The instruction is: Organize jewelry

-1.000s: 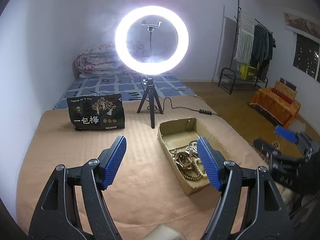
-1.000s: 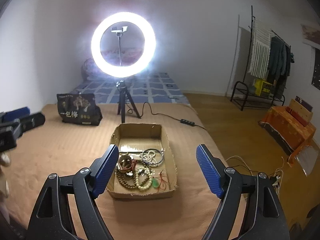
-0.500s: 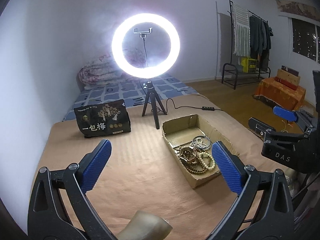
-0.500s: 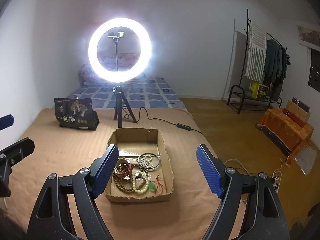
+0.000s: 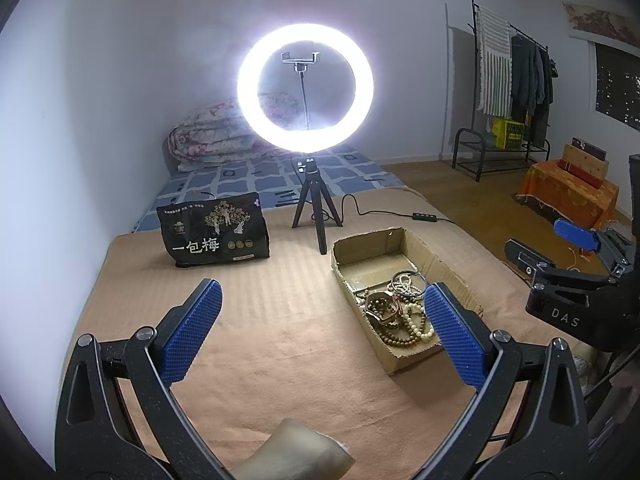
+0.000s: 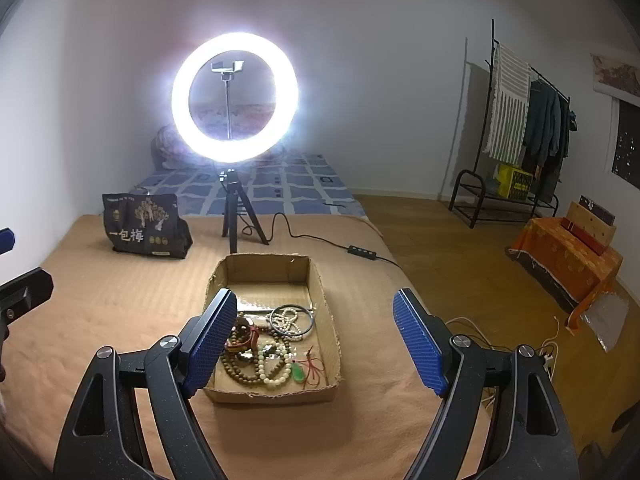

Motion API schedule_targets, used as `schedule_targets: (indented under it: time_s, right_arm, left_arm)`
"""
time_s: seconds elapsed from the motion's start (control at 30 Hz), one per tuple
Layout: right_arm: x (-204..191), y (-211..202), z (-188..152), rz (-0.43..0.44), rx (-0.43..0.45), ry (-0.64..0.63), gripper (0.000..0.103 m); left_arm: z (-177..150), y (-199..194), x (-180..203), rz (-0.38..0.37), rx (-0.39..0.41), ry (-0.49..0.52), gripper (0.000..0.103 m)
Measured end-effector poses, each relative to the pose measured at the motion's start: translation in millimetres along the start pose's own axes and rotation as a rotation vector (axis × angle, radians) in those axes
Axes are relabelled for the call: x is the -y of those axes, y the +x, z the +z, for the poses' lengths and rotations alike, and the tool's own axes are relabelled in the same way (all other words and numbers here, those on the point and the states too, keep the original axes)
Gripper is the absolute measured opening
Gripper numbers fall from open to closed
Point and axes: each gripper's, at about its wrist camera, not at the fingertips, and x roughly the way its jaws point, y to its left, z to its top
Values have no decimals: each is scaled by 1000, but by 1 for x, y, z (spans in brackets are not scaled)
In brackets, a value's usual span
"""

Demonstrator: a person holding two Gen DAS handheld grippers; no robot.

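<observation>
A shallow cardboard box (image 6: 272,268) lies on the tan bedspread and holds a tangle of jewelry (image 6: 266,346): bead bracelets, a dark bangle, a green pendant on red cord. The box also shows in the left wrist view (image 5: 370,246), with the jewelry (image 5: 396,314) in its near half. My left gripper (image 5: 320,326) is open and empty, above the spread left of the box. My right gripper (image 6: 314,346) is open and empty, held over the box's near right side. The right gripper appears at the right edge of the left wrist view (image 5: 560,256).
A lit ring light (image 6: 235,96) on a small tripod (image 6: 236,216) stands behind the box, its cable (image 6: 320,240) running right off the bed. A black snack bag (image 6: 146,226) stands at the back left. The bed edge and wooden floor (image 6: 460,264) lie to the right.
Both grippers have pulled back and risen, so the box looks smaller and farther. The left gripper's jaws have opened wider. The box and jewelry have not moved.
</observation>
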Motion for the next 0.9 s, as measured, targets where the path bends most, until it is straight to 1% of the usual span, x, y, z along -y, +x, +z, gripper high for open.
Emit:
schedule_targets:
  time_s: [0.9]
  right_arm:
    - [4,3,-2,5,-18,13,80]
  left_arm:
    - [3,-6,7,-11,3,-3,103]
